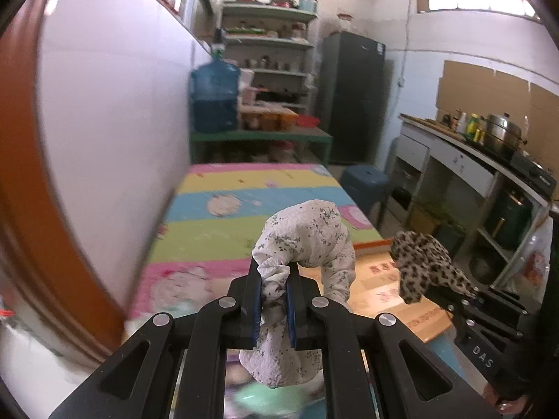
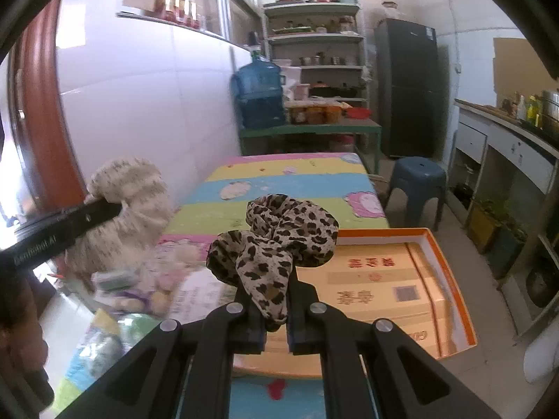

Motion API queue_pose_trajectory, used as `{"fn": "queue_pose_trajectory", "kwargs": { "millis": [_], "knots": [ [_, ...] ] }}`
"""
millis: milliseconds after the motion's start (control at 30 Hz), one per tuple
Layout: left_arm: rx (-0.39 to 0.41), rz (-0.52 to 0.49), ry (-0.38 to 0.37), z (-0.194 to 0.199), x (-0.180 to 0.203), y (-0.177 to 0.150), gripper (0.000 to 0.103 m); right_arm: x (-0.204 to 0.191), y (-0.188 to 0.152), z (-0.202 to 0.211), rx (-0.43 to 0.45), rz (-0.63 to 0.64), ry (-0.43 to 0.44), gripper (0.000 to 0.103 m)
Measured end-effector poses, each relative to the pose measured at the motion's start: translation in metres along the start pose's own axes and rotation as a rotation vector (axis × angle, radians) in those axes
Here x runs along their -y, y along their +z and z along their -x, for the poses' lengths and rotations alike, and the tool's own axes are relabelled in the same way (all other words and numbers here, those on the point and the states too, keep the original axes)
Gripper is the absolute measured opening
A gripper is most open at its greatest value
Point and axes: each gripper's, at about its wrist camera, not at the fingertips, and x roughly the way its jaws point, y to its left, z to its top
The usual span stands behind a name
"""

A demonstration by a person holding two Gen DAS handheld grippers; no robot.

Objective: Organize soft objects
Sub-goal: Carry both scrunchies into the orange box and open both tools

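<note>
Much escapes us here: the items piled at the near left of the counter (image 2: 286, 171) are blurred beyond naming, and the person's hands fall outside both frames. We see our left tongs (image 1: 273, 291) raised above the striped, cartoon-printed cover, pinching a white floral scrunchie (image 1: 307, 244) whose lower end hangs behind the linkage. Our right tongs (image 2: 275, 309) are level beside them, clamped on a leopard-print scrunchie (image 2: 276, 244) that sits in the air in front of an orange-rimmed box (image 2: 450, 269). Both pieces are held aloft, well apart.
</note>
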Motion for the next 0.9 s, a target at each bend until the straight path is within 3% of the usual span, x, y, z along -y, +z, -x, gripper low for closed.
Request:
{"fn": "queue_pose_trajectory", "kwargs": {
  "millis": [300, 500, 567, 600, 700, 767, 833, 900],
  "knots": [
    [-0.135, 0.005, -0.067, -0.093, 0.062, -0.034, 0.011, 0.062, -0.02, -0.042, -0.091, -0.069, -0.102, 0.01],
    [-0.175, -0.028, -0.094, -0.122, 0.088, -0.048, 0.016, 0.091, -0.036, -0.065, -0.15, -0.09, -0.152, 0.011],
    [-0.189, -0.036, -0.112, -0.128, 0.095, -0.052, 0.02, 0.096, -0.043, -0.071, -0.166, -0.084, -0.158, 0.012],
    [-0.196, -0.038, -0.123, -0.13, 0.094, -0.054, 0.029, 0.098, -0.045, -0.074, -0.175, -0.082, -0.16, 0.012],
    [-0.224, -0.043, -0.134, -0.139, 0.096, -0.058, 0.074, 0.103, -0.052, -0.081, -0.196, -0.093, -0.167, 0.021],
    [-0.201, -0.032, -0.124, -0.138, 0.095, -0.061, 0.078, 0.106, -0.054, -0.082, -0.197, -0.107, -0.165, 0.032],
    [-0.177, -0.023, -0.111, -0.134, 0.094, -0.061, 0.078, 0.107, -0.057, -0.079, -0.19, -0.119, -0.166, 0.057],
    [-0.171, -0.017, -0.106, -0.131, 0.092, -0.06, 0.078, 0.109, -0.058, -0.077, -0.182, -0.13, -0.16, 0.065]
  ]
}}
